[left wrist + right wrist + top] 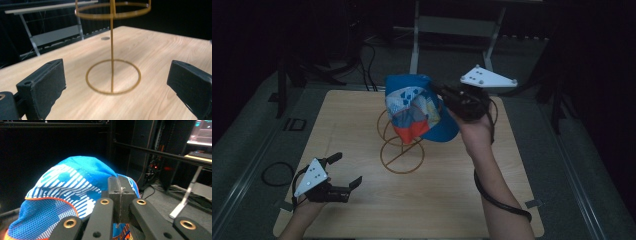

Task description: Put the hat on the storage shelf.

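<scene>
A blue cap point(414, 107) with white patterned panels, mesh and orange trim hangs in the air above a brown wire stand point(401, 150) on the wooden table point(362, 115). My right gripper point(435, 88) is shut on the cap's blue fabric point(75, 185); in the right gripper view the jaws point(121, 187) meet tightly on its edge. My left gripper point(348, 168) rests low near the table's front left corner, open and with nothing in it. In the left gripper view the gripper point(116, 85) faces the stand's base ring and upright rod point(112, 75), still apart from them.
A grey metal frame point(452, 25) stands beyond the table's far edge. A black cable loop point(277, 173) lies on the floor at the left. A lit monitor point(201, 132) and dark racks sit behind the cap in the right gripper view.
</scene>
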{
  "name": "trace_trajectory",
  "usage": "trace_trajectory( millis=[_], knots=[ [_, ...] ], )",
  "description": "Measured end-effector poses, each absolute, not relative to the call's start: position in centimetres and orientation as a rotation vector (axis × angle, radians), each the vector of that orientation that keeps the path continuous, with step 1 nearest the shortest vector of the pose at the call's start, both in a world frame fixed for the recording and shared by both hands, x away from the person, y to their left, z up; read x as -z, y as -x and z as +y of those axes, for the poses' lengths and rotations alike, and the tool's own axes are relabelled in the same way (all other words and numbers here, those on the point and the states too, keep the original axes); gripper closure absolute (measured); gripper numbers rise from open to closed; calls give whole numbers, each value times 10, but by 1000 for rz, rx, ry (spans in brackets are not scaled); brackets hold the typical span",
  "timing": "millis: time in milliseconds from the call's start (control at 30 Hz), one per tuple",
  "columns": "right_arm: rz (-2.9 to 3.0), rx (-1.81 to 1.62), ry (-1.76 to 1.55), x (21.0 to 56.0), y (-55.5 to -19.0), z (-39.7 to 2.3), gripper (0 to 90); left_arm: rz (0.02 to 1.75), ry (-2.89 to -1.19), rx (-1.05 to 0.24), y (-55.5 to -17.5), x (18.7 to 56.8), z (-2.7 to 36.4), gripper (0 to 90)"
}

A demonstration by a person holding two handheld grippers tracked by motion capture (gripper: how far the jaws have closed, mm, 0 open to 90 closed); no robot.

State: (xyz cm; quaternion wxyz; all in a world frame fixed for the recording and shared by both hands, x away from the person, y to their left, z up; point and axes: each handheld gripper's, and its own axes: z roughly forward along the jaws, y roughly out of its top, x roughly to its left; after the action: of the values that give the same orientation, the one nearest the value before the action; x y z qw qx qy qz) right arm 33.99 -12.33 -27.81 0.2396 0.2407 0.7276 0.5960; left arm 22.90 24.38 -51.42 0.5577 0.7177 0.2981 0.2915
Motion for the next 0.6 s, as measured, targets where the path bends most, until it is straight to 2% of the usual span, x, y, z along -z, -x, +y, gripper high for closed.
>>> trace_trajectory(
  millis=[200,333,600],
  knots=[
    [2045,-1586,-636,283,-349,-89,900,750,-1623,-663,-227,532,251,22],
    [2134,-1565,-633,296,-360,-59,900,760,-1633,-660,-228,539,252,22],
    [2248,-1504,-635,322,-373,-33,900,788,-1618,-646,-230,545,258,22]
  ],
)
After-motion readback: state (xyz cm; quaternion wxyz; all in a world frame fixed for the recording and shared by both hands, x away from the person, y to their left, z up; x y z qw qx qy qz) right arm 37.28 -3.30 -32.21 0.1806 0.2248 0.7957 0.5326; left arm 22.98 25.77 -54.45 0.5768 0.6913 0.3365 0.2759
